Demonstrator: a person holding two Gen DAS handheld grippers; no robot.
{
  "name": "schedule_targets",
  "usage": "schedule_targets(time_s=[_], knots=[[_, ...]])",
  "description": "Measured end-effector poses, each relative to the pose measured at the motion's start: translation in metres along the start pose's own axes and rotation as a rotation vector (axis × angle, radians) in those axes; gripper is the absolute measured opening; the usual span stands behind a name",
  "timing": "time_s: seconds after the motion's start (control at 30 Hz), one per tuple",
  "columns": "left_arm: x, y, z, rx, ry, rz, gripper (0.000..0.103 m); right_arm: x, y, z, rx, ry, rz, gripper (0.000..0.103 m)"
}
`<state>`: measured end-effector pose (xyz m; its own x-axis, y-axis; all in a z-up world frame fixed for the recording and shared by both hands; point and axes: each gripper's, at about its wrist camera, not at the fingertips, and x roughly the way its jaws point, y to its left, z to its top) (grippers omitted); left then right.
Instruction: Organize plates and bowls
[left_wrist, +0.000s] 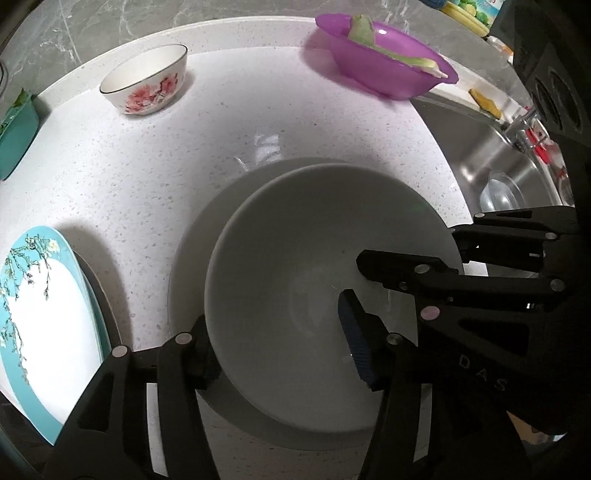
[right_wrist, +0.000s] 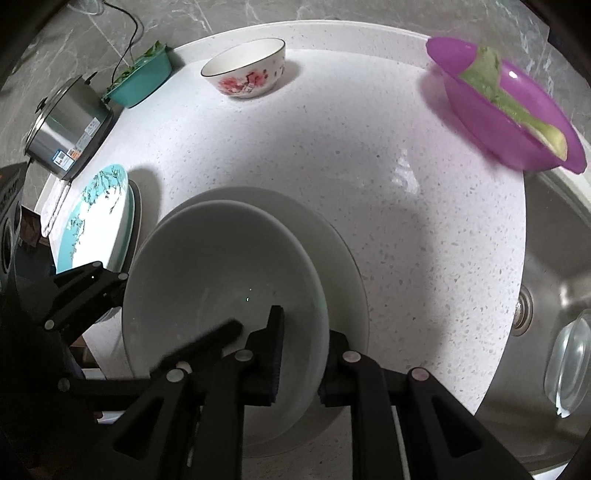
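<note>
A plain white bowl (left_wrist: 288, 258) (right_wrist: 221, 266) is held over a white plate (left_wrist: 195, 236) (right_wrist: 343, 266) on the counter. My left gripper (left_wrist: 284, 343) is shut on the bowl's near-left rim, one finger inside and one outside. My right gripper (right_wrist: 299, 354) is shut on the bowl's right rim, one blue pad inside and one outside; it also shows in the left wrist view (left_wrist: 406, 266). A floral bowl (left_wrist: 147, 81) (right_wrist: 247, 70) stands at the back. A teal blossom plate (left_wrist: 40, 317) (right_wrist: 99, 218) lies at the left.
A purple basin (left_wrist: 388, 62) (right_wrist: 509, 114) with a green vegetable sits at the back right by the steel sink (left_wrist: 480, 147) (right_wrist: 554, 258), which holds a glass lid (right_wrist: 569, 365). A rice cooker (right_wrist: 66, 122) and a teal tub (right_wrist: 144, 81) stand back left.
</note>
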<state>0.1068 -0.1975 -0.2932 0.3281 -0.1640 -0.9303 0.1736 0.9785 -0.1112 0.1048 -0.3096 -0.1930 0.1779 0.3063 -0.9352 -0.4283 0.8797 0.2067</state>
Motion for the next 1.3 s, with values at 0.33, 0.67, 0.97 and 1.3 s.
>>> schedule_targets(time_s=[0.33,0.67,0.97,1.3], knots=[[-0.018,0.009,-0.010,-0.053,-0.068,-0.074,0.063,-0.003,-0.005,-0.001,0.037,-0.007,0.047,0.019],[-0.045,0.024,-0.011,-0.089,-0.108,-0.105,0.072,-0.024,-0.005,-0.002,0.074,-0.069,0.089,0.036],[-0.127,0.097,0.051,-0.073,-0.165,-0.096,0.089,-0.102,-0.025,0.024,0.136,-0.220,0.128,0.063],[-0.092,0.228,0.186,0.004,-0.102,0.084,0.103,-0.132,-0.029,0.166,0.146,-0.309,0.205,0.103]])
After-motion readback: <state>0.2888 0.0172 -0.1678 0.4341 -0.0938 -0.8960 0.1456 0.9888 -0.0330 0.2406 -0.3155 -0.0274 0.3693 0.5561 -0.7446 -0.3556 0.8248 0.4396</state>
